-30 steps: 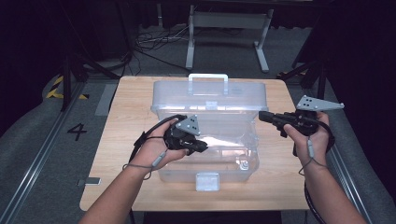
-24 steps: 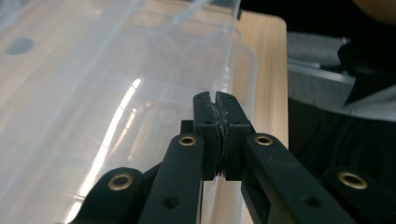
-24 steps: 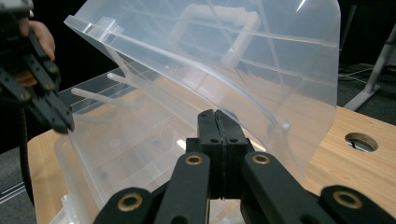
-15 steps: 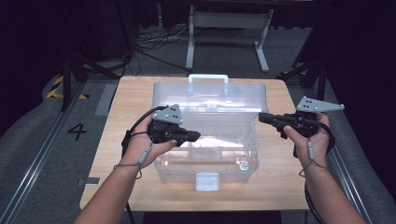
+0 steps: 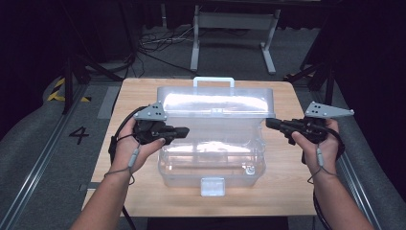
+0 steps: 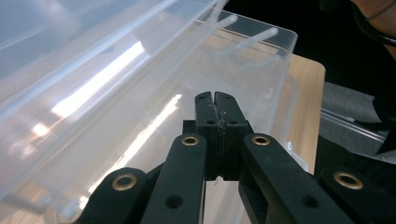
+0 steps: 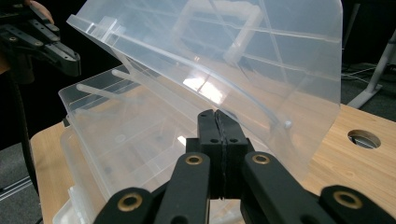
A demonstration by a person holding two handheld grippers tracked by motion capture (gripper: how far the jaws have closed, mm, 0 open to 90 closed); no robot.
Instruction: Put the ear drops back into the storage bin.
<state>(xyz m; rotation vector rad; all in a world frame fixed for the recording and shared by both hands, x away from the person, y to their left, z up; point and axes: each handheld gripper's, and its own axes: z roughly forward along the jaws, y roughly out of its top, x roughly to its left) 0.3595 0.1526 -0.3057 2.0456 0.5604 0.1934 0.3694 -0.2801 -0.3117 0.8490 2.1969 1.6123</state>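
Dark floor and cables surround a pale wooden tabletop (image 5: 282,182), and on it the left tongs (image 5: 184,132) sit pinched fully together with nothing between the jaws, their tips pointing right at the near left side of a clear plastic storage box (image 5: 213,153). In the left gripper view those tongs (image 6: 216,98) look straight along the box's transparent wall (image 6: 140,107), just beside it; whether they touch it I cannot tell. The right tongs (image 5: 269,123) are likewise squeezed shut and empty, tips pointing left at the box's right edge, near where the lid (image 5: 218,103) meets the body. From the right gripper view, the right tongs (image 7: 217,116) face the raised lid (image 7: 261,60), which stands tilted back on its far hinge with its handle (image 5: 213,81) at the top.

Both hands flank the box evenly, which reads as a steadying or pausing stance: closed tips can nudge a slippery lid without catching on it. The box stands in the middle of the tabletop, open, its front latch (image 5: 212,186) hanging free at the near edge, and its interior looks empty apart from moulded ribs. Farther off, a metal stand (image 5: 230,28) rises beyond the far edge.
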